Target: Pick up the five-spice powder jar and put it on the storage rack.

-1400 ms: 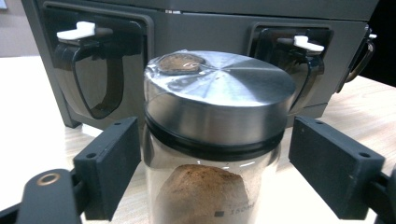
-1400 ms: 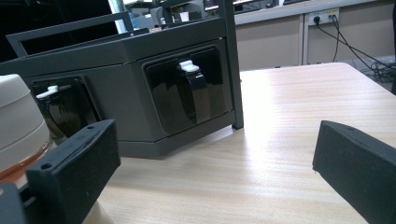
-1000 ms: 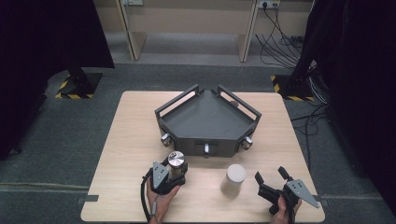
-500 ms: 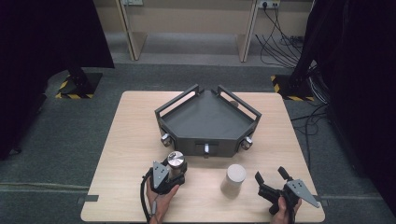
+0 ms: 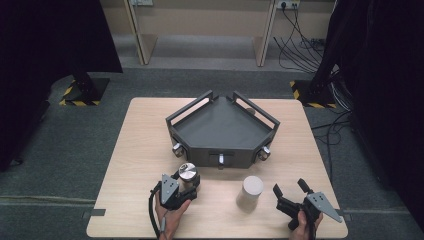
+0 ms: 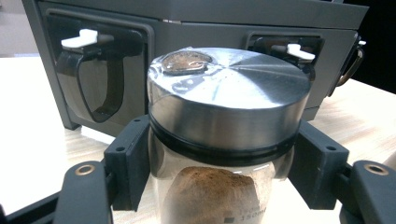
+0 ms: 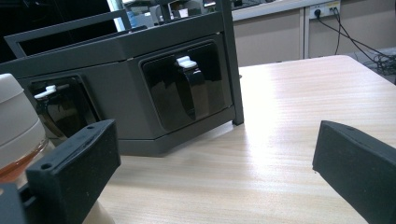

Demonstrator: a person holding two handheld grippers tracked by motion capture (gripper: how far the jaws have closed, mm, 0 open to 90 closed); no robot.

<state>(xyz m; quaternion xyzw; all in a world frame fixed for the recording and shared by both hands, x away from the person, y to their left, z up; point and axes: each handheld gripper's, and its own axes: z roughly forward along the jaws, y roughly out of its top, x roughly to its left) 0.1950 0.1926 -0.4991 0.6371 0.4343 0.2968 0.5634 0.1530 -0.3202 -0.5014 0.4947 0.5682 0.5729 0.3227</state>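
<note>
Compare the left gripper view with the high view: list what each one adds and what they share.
Left gripper view alone: brown powder inside the glass jar, printed lettering low on its glass, and a dark smudge on the steel lid.

High view alone: the right gripper, jaws open, beside a white-lidded jar, and the dark rack's flat top with rails.

Both: the left gripper shut on the glass jar, in front of the rack, on the wooden table.

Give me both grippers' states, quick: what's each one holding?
Left gripper: closed on the metal-lidded jar of brown powder.
Right gripper: open, holding nothing; white-lidded jar stands beside it, ungripped.
</note>
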